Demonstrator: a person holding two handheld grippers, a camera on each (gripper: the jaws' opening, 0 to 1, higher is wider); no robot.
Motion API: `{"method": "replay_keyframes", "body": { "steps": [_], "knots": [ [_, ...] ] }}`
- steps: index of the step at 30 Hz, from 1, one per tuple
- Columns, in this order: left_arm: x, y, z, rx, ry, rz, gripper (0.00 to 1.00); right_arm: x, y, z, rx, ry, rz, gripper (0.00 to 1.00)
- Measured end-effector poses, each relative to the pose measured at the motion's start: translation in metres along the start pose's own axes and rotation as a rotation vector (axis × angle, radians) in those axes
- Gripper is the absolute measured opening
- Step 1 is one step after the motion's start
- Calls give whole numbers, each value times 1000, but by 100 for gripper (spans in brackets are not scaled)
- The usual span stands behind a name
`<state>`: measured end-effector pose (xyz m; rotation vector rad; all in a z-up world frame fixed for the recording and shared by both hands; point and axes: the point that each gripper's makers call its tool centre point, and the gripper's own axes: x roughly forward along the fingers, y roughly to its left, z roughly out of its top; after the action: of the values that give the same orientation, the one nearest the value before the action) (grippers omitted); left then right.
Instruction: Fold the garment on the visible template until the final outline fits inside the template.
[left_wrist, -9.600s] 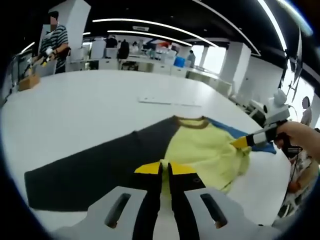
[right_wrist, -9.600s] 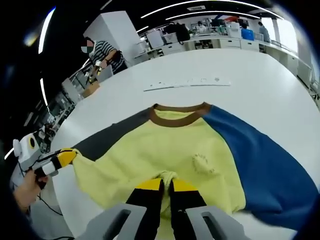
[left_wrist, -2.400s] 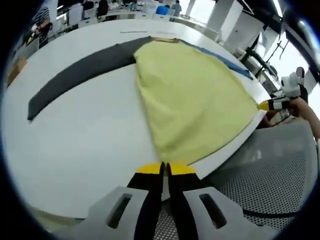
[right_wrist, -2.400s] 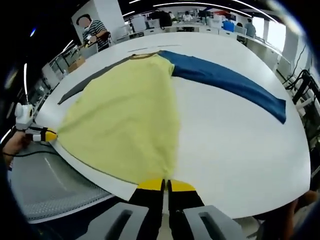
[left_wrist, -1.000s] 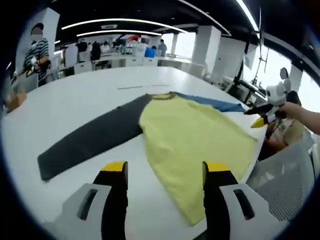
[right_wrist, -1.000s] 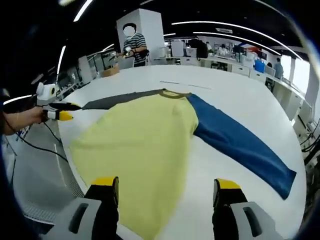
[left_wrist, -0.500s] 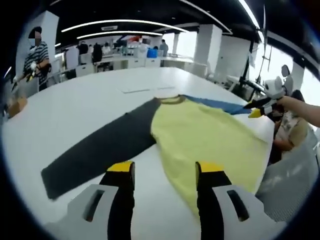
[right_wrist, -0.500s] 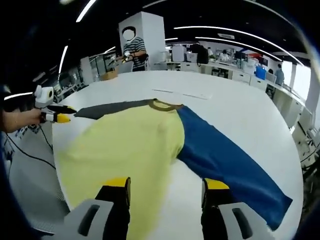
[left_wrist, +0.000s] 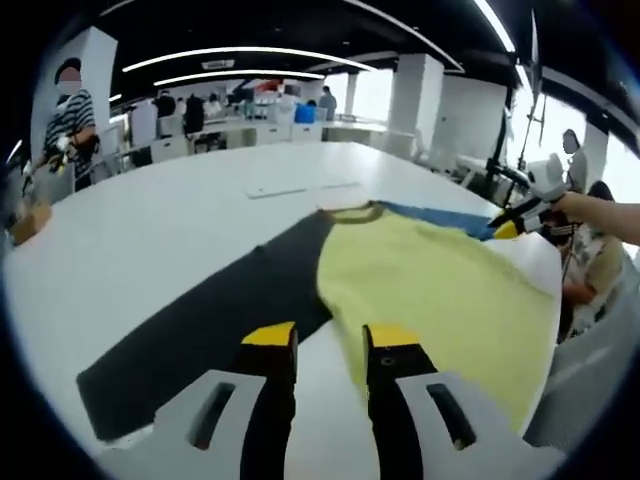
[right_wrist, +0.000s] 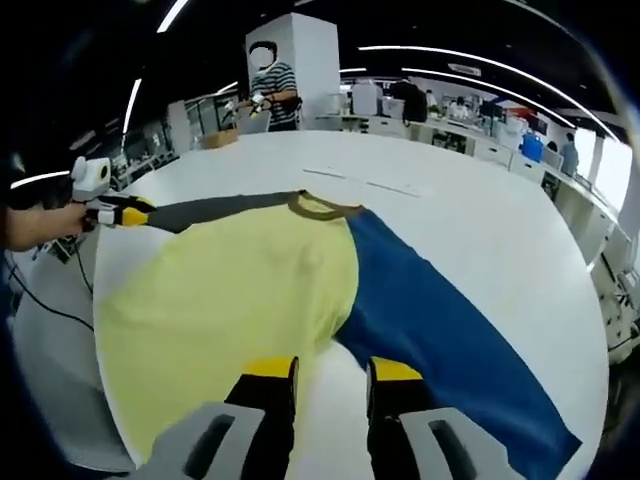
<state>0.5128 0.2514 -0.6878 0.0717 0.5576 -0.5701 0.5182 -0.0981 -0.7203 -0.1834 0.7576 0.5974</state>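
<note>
The garment lies flat on the white table (left_wrist: 150, 220), brown collar (left_wrist: 350, 212) pointing away. It has a yellow body (left_wrist: 440, 290), a dark grey sleeve (left_wrist: 200, 330) and a blue sleeve (left_wrist: 440, 215). My left gripper (left_wrist: 330, 337) is open, its jaws fairly close together, low over the spot where the grey sleeve meets the body's side edge. My right gripper (right_wrist: 332, 372) is open in the same way over the seam between the yellow body (right_wrist: 220, 290) and the blue sleeve (right_wrist: 440, 320). Nothing is gripped. Each gripper also appears in the other's view: the right gripper (left_wrist: 515, 222), the left gripper (right_wrist: 115, 212).
A thin pale strip (left_wrist: 300, 188) lies on the table beyond the collar. A person in a striped shirt (right_wrist: 270, 85) stands at the far side. The table's rounded edge (right_wrist: 90, 330) runs close to the garment's hem. Desks and people fill the room behind.
Within the last second both grippers' jaws have drawn closer together, and both cameras have come lower and nearer to the sleeve seams. The garment lies still.
</note>
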Motion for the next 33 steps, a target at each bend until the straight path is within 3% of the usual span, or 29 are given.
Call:
{"method": "replay_keyframes", "body": {
  "steps": [10,12,15,19,25,33],
  "knots": [
    [30,2,-11,42,52,-33,11,25,-9,-4,-60,55,10,9],
    [33,5,-13,71,67,-15,10,27,-9,-4,-61,57,12,8],
    [41,7,-14,128,71,-3,9,32,-10,-4,-83,63,17,9],
    [53,7,-18,124,79,-20,7,36,-10,-9,-158,96,14,10],
    [65,5,-23,171,100,-42,5,41,-12,-8,-164,90,15,8],
    [68,8,-27,224,116,-42,6,46,-5,-4,-229,78,32,8]
  ]
}}
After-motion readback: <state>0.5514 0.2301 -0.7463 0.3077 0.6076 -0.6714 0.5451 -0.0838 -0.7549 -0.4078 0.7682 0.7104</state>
